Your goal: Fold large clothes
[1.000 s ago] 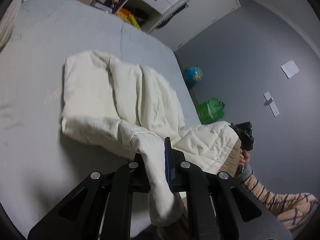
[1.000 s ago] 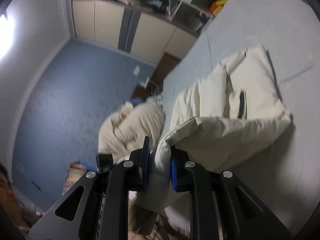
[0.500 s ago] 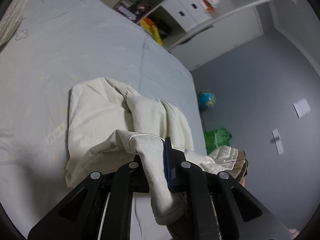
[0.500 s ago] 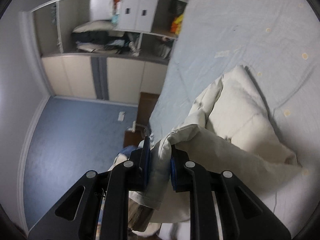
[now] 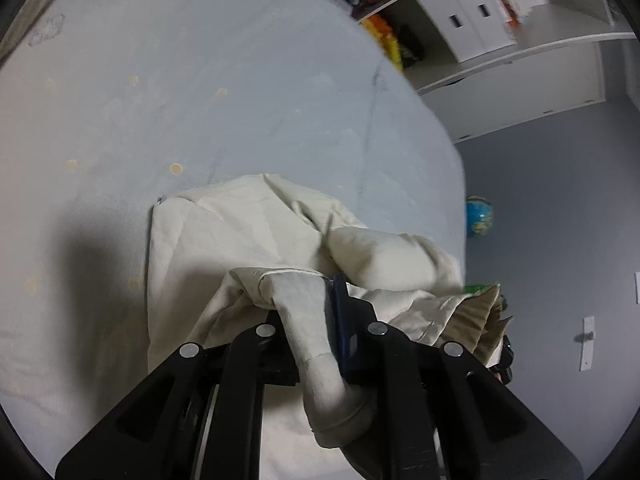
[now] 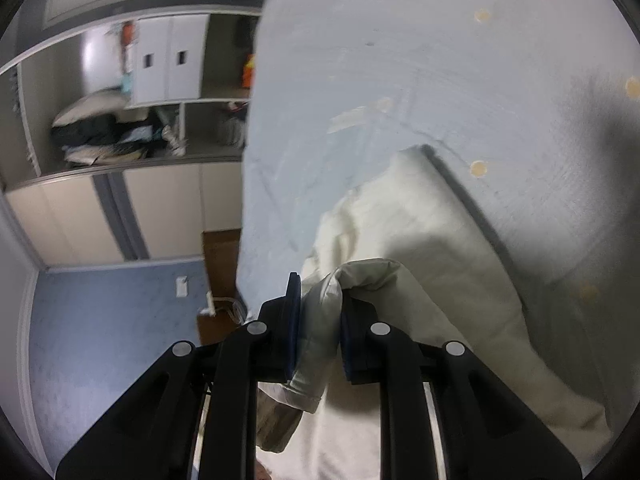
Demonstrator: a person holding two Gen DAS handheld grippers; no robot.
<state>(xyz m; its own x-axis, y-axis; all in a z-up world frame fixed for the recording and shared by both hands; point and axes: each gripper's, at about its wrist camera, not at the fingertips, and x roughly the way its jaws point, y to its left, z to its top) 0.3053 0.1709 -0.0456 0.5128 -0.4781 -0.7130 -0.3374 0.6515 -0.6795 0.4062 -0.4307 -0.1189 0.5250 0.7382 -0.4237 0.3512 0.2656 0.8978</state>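
A large cream garment (image 5: 248, 236) lies partly folded on the pale blue bed (image 5: 200, 80). My left gripper (image 5: 310, 312) is shut on one cream edge of it and holds that edge lifted over the part lying on the bed. My right gripper (image 6: 320, 320) is shut on another edge of the same garment (image 6: 432, 248), also held up over the lower layer. The cloth hangs down between both pairs of fingers and hides the inner pads.
White shelves and drawers (image 5: 480, 20) stand beyond the bed's far side. A blue globe (image 5: 479, 216) and a green bag sit on the floor by the grey wall. In the right wrist view, open wardrobe shelves (image 6: 132, 120) and a wooden nightstand (image 6: 220, 280) stand left of the bed.
Both grippers have carried the held edges forward over the garment toward the far side of the bed. The lying part now looks shorter and closer, and the cameras tilt more toward the bed.
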